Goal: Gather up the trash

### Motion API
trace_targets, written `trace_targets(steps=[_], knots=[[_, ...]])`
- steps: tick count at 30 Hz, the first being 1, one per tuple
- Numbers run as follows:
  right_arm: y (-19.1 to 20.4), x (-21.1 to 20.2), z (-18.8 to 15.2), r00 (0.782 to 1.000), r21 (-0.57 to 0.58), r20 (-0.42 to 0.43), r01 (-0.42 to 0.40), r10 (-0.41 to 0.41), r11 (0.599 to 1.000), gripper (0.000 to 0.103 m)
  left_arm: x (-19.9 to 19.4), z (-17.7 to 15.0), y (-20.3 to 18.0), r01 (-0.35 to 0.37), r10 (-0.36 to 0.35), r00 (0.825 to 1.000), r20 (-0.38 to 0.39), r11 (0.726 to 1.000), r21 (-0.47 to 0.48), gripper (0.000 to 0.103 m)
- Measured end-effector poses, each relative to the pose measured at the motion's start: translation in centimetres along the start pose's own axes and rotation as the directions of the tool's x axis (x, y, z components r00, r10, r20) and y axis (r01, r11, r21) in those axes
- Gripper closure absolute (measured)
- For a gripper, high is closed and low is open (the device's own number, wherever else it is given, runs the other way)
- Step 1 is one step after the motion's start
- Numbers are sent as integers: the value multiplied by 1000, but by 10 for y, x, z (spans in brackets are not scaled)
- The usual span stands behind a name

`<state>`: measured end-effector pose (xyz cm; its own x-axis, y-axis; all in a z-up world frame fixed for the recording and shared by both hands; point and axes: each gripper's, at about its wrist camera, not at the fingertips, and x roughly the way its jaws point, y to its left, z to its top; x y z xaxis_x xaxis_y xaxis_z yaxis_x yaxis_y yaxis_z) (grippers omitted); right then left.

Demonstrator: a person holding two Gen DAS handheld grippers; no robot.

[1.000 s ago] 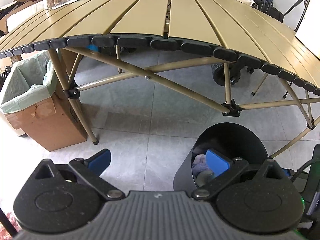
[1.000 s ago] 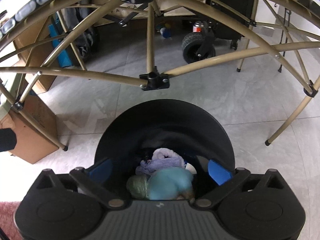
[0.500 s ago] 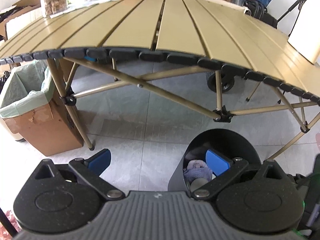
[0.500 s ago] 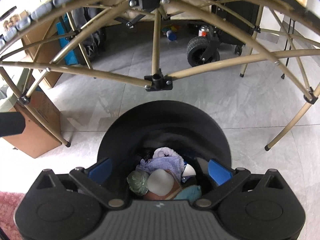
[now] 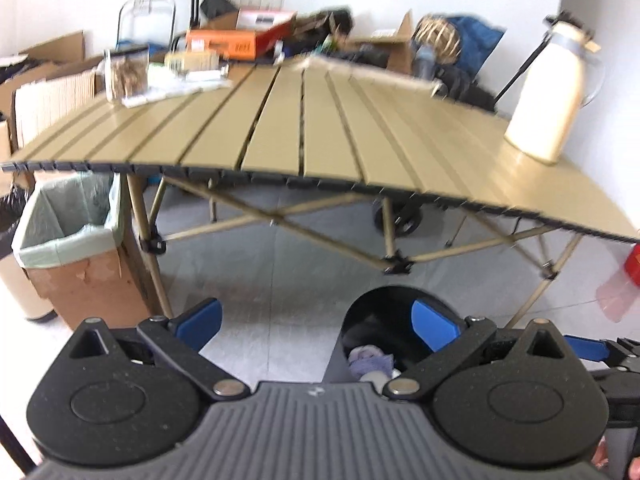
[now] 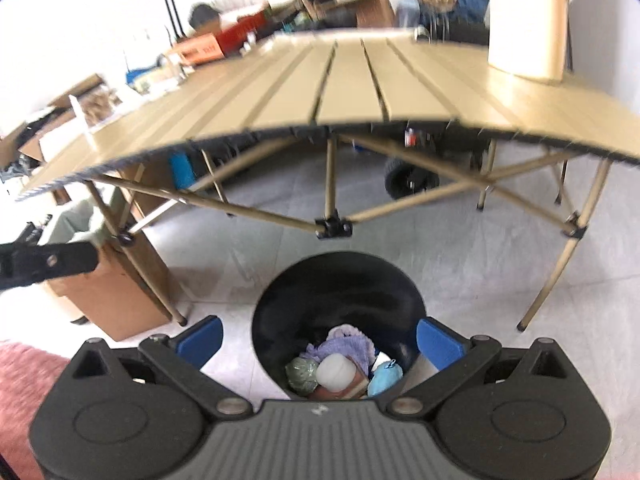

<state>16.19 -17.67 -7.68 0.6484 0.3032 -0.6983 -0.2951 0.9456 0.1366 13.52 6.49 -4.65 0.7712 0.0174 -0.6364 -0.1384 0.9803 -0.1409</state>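
Observation:
A black round bin [image 6: 336, 280] stands on the floor in front of the tan slatted table [image 6: 352, 88]. It holds several trash items: a purple cloth [image 6: 346, 346], a white lump [image 6: 336, 368], a green ball [image 6: 301, 374] and a light blue piece [image 6: 385, 374]. My right gripper [image 6: 318, 338] is open and empty above the bin's near rim. My left gripper [image 5: 316, 324] is open and empty, left of the bin [image 5: 384, 304]. The left gripper's finger also shows at the left edge of the right wrist view [image 6: 48, 264].
A cardboard box lined with a green bag [image 5: 68, 236] stands by the table's left leg. On the table are a cream jug [image 5: 552, 92], a clear jar [image 5: 124, 72] and papers [image 5: 176, 84]. Boxes and bags pile along the back wall. A pink rug [image 6: 20, 376] lies at lower left.
Both grippers have risen and tilted up, so the table top and back wall come into view. The bin looks smaller and lower. The light blue piece now lies in the bin.

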Motion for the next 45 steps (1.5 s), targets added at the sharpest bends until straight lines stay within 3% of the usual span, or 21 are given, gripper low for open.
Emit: trace_targets(steps=[5,11,17,24,45], knots=[[9,-64,-23,997,-25,81,0,2,1000,0,-48,-13,-2,41,-43,997,64,998,39,0],[10,-124,-50,989,1,148,-9,9,1000,0,-95,-36,2,38,-46,991,123,997,66,0],[12,-162,-72,986,-4,165,-14,14,1000,0,-120,-61,0,21,-36,993,117,992,127,0],[12,-178,-88,988,12,154,7,-8,1000,0,-126,-82,-6,36,-49,997,65,982,185,0],[13,-177,-86,988,10,152,0,-1,1000,0,-127,-86,-9,47,-60,996,66,980,195,0]])
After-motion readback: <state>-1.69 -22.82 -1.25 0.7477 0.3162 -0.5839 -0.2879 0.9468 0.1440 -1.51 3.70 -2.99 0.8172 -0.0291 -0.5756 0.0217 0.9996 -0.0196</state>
